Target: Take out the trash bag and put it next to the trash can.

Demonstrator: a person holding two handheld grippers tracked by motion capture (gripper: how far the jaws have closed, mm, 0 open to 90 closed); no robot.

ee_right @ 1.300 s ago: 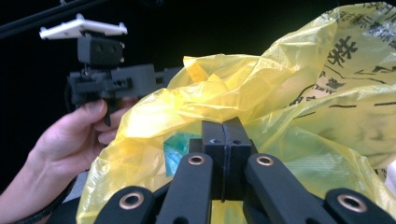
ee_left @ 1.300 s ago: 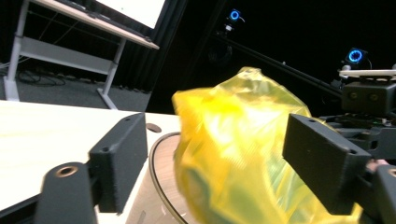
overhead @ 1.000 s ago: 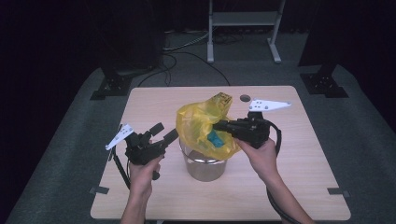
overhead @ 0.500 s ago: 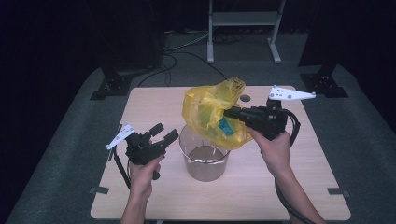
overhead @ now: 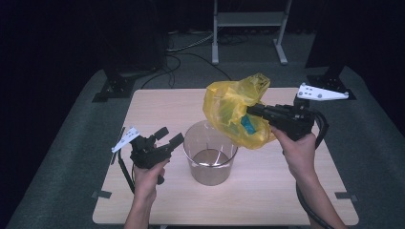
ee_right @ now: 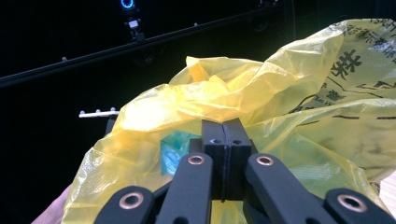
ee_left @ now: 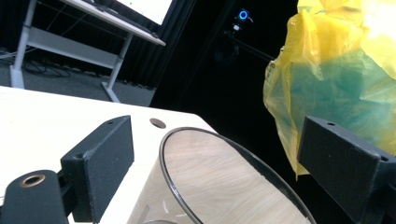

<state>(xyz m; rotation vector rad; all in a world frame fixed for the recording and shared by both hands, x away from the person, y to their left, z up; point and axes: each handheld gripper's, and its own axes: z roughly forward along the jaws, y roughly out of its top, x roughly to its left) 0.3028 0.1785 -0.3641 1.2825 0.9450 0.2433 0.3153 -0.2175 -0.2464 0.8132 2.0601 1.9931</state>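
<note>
Dark room, pale wooden counter point(overhead: 286, 200) on grey carpet; two hand-held grippers at work over it.

Nearest, at the counter's front left, the left gripper point(overhead: 167, 139) is held low with its jaws spread wide and nothing between them; in the left gripper view they frame the rim of the clear round plastic tub point(ee_left: 224, 182). The tub stands upright mid-counter just beside that gripper, with brownish matter in its bottom. Behind and to the right, the right gripper point(overhead: 253, 110) has its jaws pressed together on the crumpled translucent yellow plastic bag point(overhead: 231, 107), which hangs in the air above the tub's far right rim, clear of the counter. A blue-green object point(ee_right: 175, 149) shows through the film. Farther back, cables lie on the floor by a grey metal stand point(overhead: 248, 19).
</note>
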